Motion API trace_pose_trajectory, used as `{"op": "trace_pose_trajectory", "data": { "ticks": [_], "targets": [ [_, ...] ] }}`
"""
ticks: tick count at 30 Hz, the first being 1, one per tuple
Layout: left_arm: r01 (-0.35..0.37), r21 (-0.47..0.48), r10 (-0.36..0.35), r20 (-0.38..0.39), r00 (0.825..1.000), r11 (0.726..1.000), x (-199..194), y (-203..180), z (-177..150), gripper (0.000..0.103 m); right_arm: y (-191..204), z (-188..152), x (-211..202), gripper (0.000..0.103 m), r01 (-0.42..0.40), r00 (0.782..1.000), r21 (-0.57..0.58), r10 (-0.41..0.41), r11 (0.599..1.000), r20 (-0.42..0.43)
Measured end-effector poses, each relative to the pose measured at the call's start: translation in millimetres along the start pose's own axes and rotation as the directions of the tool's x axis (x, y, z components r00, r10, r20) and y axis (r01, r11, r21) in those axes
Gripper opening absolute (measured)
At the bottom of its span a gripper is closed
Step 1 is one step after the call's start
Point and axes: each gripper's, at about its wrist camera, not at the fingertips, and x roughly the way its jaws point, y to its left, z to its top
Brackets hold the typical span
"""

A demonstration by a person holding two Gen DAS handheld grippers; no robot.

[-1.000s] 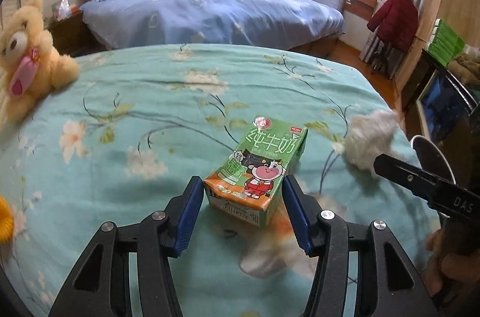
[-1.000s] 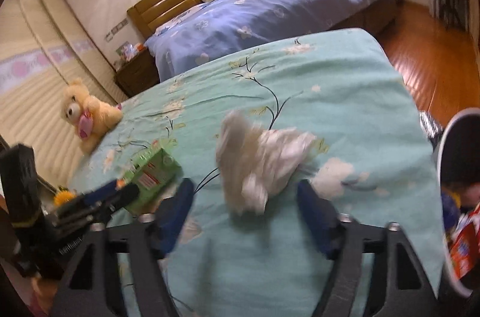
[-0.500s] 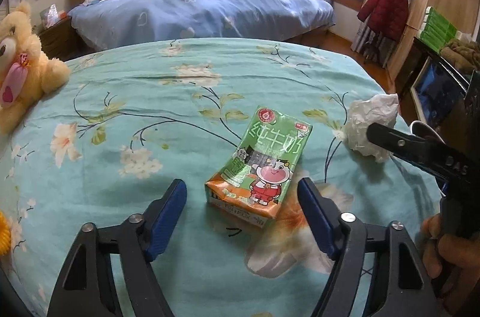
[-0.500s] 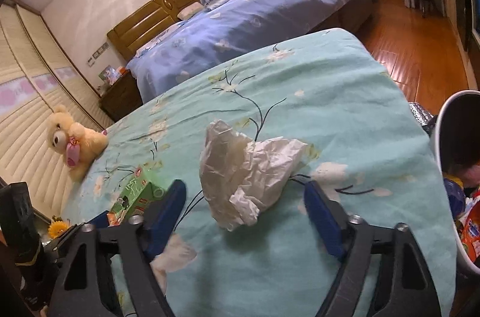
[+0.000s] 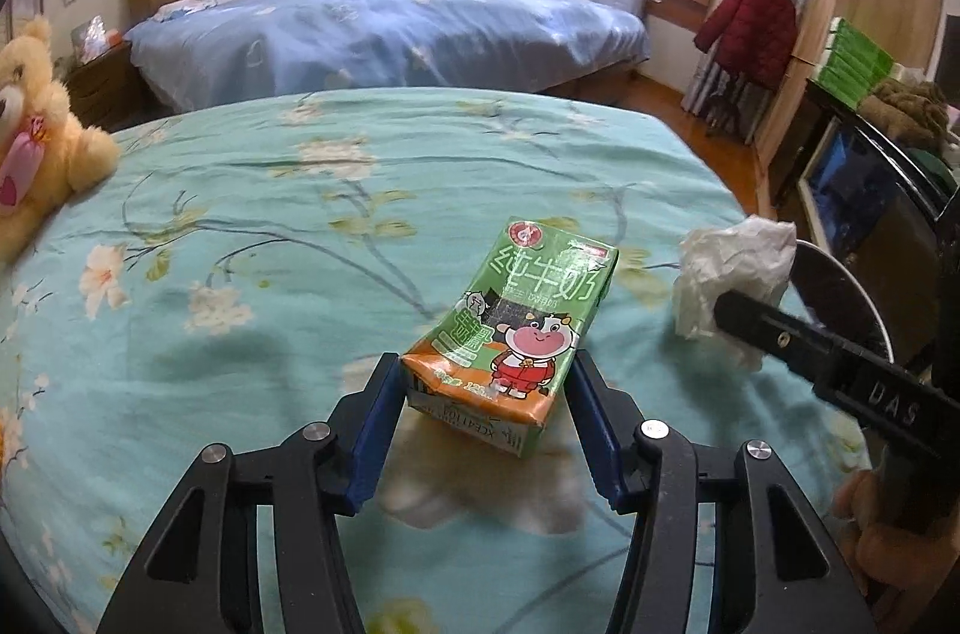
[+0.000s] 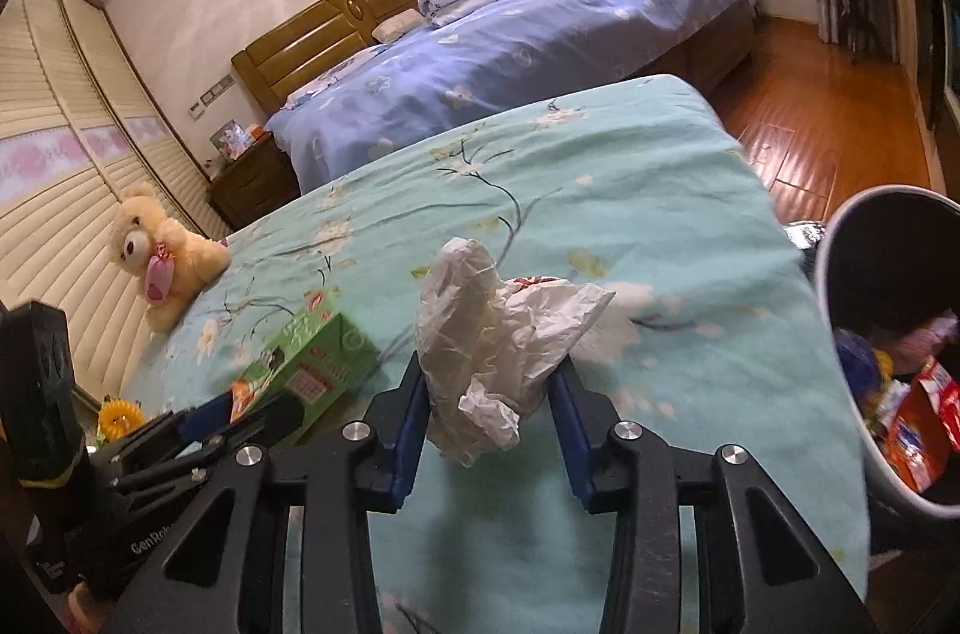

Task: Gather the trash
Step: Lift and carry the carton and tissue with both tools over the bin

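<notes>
milk carton is sitting between the blue pads of the left gripper, near end right in the gap – both pads pressed against its sides, so the jaws are clamped on it. it's the green and orange one with the cartoon cow, lying flat on the teal floral bedspread, long axis pointing away from the camera and tilted a bit to the right. from the right wrist view the same carton shows up off to the left, with the left gripper's fingers around it.

right gripper has the crumpled white plastic bag squeezed between its two blue pads, jaws closed on the lower part of the wad while the rest puffs out above and forward. in the left view the bag is just right of the carton, apart from it, with one black finger of the right gripper across its lower edge.

trash bin is at the right edge of the bed, dark inside with a light rim, and there's already colourful wrappers in the bottom of it – red, orange, blue stuff. it's near the bag, off to its right.

other bits: teddy bear with a pink heart sits at the far left edge of the bedspread, well away from both pieces of trash. behind that is a second bed with a blue duvet and a wooden headboard, and a red jacket hanging on a stand by the window.
</notes>
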Motion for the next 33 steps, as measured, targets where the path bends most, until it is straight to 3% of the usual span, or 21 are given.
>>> {"op": "trace_pose_trajectory", "data": {
  "ticks": [11,33],
  "targets": [
    [0.031,0.053,-0.033,0.027,0.999,0.998,-9.1,-31.2,-0.9,0.054,-18.3,-6.2,-41.6,0.039,0.029,0.997,0.023,-0.030,0.999,0.068],
    [0.091,0.164,-0.098,0.031,0.995,0.982,-10.6,-89.1,2.4,0.054,-58.5,-13.7,-77.2,0.039,0.079,0.990,0.086,-0.088,0.993,0.108]
  ]
}}
